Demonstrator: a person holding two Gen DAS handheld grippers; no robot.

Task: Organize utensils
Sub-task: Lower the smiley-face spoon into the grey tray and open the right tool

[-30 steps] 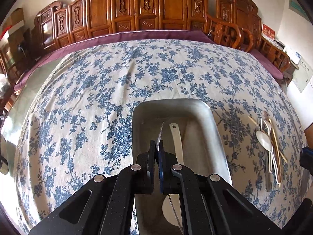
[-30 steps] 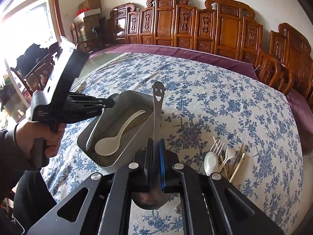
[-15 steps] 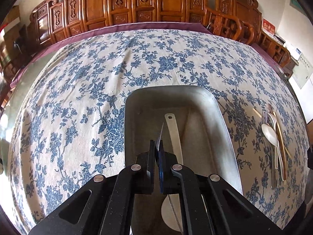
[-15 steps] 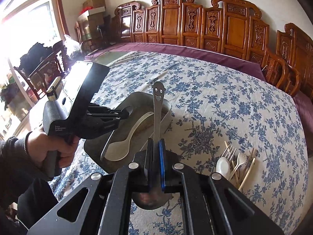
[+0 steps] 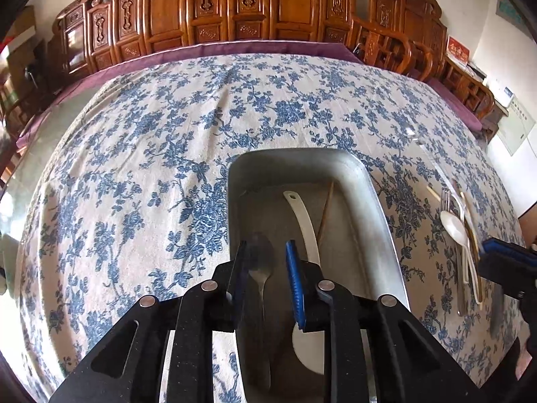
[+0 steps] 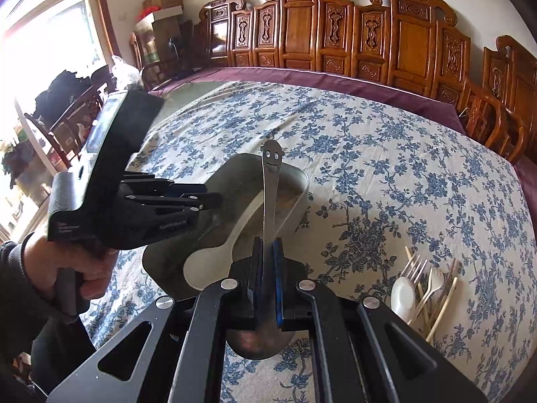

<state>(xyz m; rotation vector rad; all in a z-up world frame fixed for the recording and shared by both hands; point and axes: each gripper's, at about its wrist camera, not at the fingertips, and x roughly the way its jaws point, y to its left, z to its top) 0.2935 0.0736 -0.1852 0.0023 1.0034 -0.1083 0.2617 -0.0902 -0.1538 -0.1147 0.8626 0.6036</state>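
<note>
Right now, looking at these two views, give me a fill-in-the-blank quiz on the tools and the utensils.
1. The left tool is ___ over the tray.
2. The right tool is shut on a metal ___ with a smiley face on its handle.
3. The long white spoon lies ___ the tray.
4. The loose fork lies on the ___.

Missing words: open; spoon; in; tablecloth

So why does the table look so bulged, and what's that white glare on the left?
Left wrist view: the fisheye lens bows the floral tablecloth into a dome, and the metal spoon in the metal tray looks smeared. Right wrist view: the window is blown out white, while the smiley spoon stays sharp.
</note>
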